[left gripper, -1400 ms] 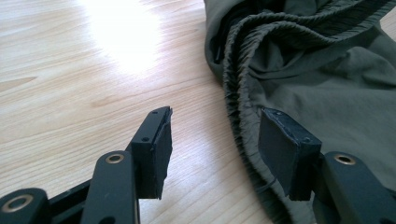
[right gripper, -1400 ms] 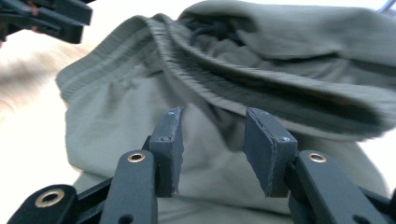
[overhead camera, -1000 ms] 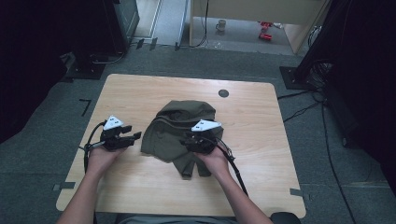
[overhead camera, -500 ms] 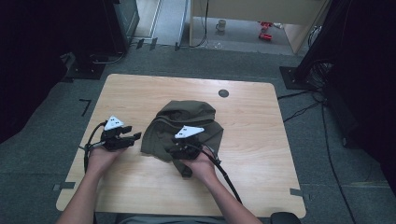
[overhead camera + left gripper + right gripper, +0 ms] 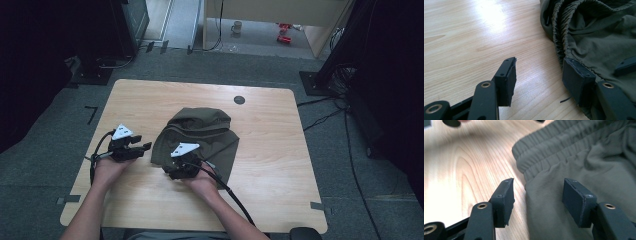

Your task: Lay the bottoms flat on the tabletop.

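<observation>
Olive garment (image 5: 200, 137) lying crumpled mid-counter (image 5: 270, 135), elastic waistband bunched toward near-left edge; looking like shorts or trousers, exact type unclear.

Left tongs (image 5: 142, 148) sitting just beside garment's left edge, jaws spread wide; in left gripper view, left tongs (image 5: 537, 77) straddling bare wood on one side and waistband hem (image 5: 560, 37) on the other, far jaw touching or nearly touching cloth.

Right tongs (image 5: 172, 167) hovering at garment's near-left corner, jaws also spread, pinching nothing; in right gripper view, right tongs (image 5: 537, 198) straddling cloth edge just below waistband (image 5: 541, 152).

Risks, as judged from here:
- closing w/ one jaw on wood and one on top of cloth: likely pressing fabric flat instead of pinching; no grip, tongs sliding off
- grabbing one layer only: garment probably opening unevenly when lifted, rest dragging on counter
- grabbing bunched elastic: thick fold possibly popping out of jaws under pull
- both tongs working same near-left area, close together: chance of bumping, or cables snagging cloth
- pulling sideways before a firm pinch: whole pile prob. sliding across smooth wood, creasing more
</observation>
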Available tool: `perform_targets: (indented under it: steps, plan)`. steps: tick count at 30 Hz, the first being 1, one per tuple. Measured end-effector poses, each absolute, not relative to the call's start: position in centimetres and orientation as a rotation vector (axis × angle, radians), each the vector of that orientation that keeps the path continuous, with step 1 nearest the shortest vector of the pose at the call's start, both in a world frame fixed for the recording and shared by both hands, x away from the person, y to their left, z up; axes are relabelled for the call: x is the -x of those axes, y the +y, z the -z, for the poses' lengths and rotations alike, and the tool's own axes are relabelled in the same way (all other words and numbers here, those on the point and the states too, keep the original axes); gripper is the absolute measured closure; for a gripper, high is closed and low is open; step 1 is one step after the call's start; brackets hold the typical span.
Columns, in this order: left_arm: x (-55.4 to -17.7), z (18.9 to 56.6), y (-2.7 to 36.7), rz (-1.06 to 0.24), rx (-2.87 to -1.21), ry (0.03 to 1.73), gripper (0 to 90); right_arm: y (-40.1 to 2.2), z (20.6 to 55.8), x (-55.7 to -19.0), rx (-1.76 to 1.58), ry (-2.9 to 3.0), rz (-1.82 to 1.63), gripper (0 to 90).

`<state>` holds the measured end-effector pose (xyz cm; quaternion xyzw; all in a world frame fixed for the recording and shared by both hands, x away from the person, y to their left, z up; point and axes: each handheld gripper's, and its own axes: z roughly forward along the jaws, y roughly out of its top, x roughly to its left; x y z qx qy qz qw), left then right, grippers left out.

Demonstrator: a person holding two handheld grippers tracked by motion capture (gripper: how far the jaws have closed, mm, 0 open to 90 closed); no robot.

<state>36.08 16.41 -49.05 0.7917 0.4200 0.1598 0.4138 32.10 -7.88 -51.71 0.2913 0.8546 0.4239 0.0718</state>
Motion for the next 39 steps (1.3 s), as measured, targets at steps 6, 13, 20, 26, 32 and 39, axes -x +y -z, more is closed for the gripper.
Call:
perform_targets:
  steps: [6, 13, 20, 26, 32, 39]
  plan:
    - [-36.1, 49.0, 16.4, -0.402, -1.986, 1.055, 45.9, -7.7, 52.0, -31.8, -0.819, 2.512, -1.19, 69.4]
    - [-36.0, 49.0, 16.3, -0.402, -1.982, 1.057, 46.5, -9.1, 50.3, -32.1, -0.898, 2.483, -1.276, 87.2]
    - [-36.1, 49.0, 15.3, -0.403, -1.971, 1.042, 47.2, -13.3, 46.7, -32.3, -0.944, 2.366, -1.358, 88.6]
    - [-36.7, 49.0, 13.2, -0.382, -1.965, 1.009, 47.4, -17.6, 45.7, -32.9, -1.016, 2.297, -1.362, 88.6]
    - [-37.6, 49.0, 11.4, -0.357, -1.972, 0.999, 47.0, -19.3, 46.3, -33.2, -1.081, 2.281, -1.362, 88.5]
    - [-39.2, 50.3, 9.5, -0.37, -1.969, 1.04, 47.4, -19.3, 46.6, -33.1, -1.077, 2.294, -1.359, 88.6]
